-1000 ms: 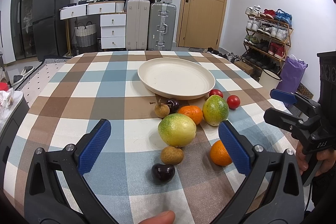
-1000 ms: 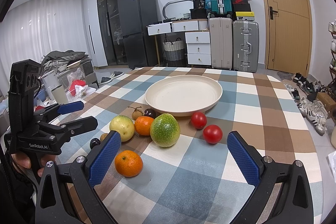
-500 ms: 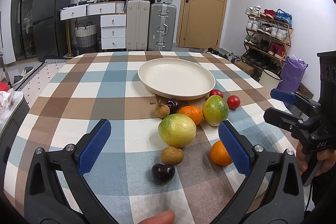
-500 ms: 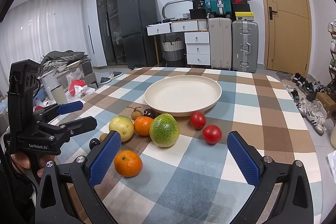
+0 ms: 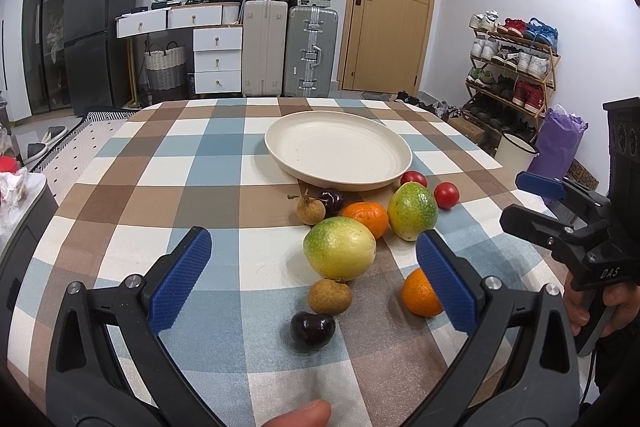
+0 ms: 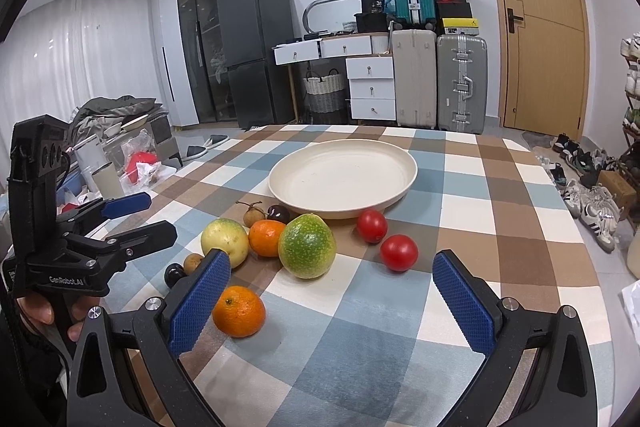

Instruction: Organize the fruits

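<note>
An empty cream plate (image 5: pixel 338 149) (image 6: pixel 342 179) sits mid-table. In front of it lie two green-yellow fruits (image 5: pixel 339 247) (image 5: pixel 412 211), two oranges (image 5: pixel 366 218) (image 5: pixel 420 293), two red tomatoes (image 5: pixel 446 195) (image 5: pixel 413 178), two brown longans (image 5: pixel 330 297) (image 5: pixel 309 210) and two dark plums (image 5: pixel 312 329) (image 5: pixel 331 199). My left gripper (image 5: pixel 316 275) is open and empty, just short of the near plum. My right gripper (image 6: pixel 332 299) is open and empty, near the loose orange (image 6: pixel 239 311) and the green fruit (image 6: pixel 307 245).
The checked tablecloth (image 5: pixel 160 187) covers the table. Each gripper shows in the other's view: the right one (image 5: pixel 560 223) at the right table edge, the left one (image 6: pixel 116 223) at the left edge. Suitcases, drawers and a shoe rack (image 5: pixel 512 75) stand beyond the table.
The right wrist view has shifted slightly, with the fruits drifting a little left. The left gripper has not visibly moved.
</note>
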Available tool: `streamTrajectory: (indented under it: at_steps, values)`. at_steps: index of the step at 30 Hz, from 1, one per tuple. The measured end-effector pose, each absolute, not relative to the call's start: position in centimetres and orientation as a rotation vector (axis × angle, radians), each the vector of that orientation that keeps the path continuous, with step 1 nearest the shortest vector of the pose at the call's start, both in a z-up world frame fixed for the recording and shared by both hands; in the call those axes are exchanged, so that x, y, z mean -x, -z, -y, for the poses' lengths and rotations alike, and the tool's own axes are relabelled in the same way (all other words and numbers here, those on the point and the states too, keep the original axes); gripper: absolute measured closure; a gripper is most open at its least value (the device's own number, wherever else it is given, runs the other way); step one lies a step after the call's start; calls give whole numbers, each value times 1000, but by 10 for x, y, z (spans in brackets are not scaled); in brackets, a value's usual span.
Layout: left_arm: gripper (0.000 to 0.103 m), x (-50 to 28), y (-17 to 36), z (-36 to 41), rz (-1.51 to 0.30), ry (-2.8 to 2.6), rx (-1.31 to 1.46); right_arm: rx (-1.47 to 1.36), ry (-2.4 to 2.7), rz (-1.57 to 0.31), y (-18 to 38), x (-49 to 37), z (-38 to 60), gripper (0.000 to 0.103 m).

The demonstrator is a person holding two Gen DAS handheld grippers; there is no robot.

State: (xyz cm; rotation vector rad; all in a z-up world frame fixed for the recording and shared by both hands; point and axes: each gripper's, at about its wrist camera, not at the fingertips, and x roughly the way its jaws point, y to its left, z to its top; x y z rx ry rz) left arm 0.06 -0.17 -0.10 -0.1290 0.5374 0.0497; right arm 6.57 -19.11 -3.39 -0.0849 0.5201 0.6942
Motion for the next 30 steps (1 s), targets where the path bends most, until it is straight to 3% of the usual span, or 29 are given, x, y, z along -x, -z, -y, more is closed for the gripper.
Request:
streamTrajectory:
  at_steps: [17,27,30]
  values:
    - [1,-13,17,-3,-716,-25,78,191,-719,-694,43,-61,172,0]
    - [8,-11,30,-19,-840,26,111,249,-775,-797,58,-58,145,1]
    - [10,-9,34,-22,-864,32,109,267,-787,-816,62,-57,137,5]
